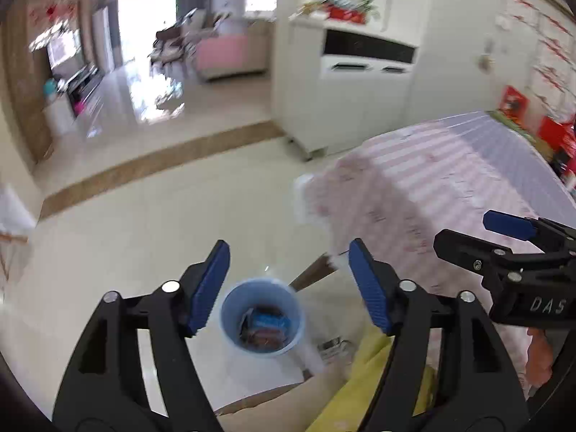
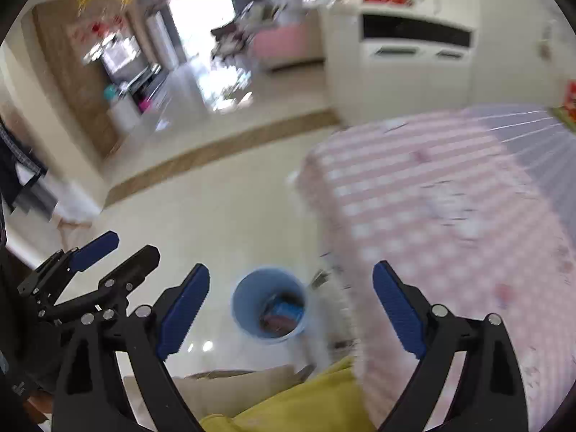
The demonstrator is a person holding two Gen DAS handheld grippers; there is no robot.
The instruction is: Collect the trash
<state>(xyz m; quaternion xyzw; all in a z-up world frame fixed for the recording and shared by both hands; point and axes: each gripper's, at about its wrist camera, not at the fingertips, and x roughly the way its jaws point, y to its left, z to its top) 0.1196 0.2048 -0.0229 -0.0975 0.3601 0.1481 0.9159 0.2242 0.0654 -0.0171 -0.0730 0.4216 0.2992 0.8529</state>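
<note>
A light blue waste bin [image 1: 230, 309] stands on the pale floor below both grippers, beside the table's corner. Inside it lie a blue wrapper [image 1: 268, 322] and other dark scraps. My left gripper [image 1: 288, 248] hangs above the bin, open, with nothing between its blue pads. In the right wrist view the same bin [image 2: 248, 298] shows, with the blue wrapper [image 2: 286, 309] in it. My right gripper [image 2: 291, 270] is open and empty too. The two grippers are side by side: the right gripper [image 1: 478, 237] is at the right edge, the left gripper [image 2: 118, 252] at the left.
A table under a pink checked cloth [image 1: 450, 180] [image 2: 432, 198] fills the right side. Yellow fabric [image 1: 363, 378] and a beige cushion [image 2: 234, 385] lie near the bottom edge. A white cabinet [image 1: 342, 100] stands behind the table. Shiny open floor [image 1: 162, 216] stretches left.
</note>
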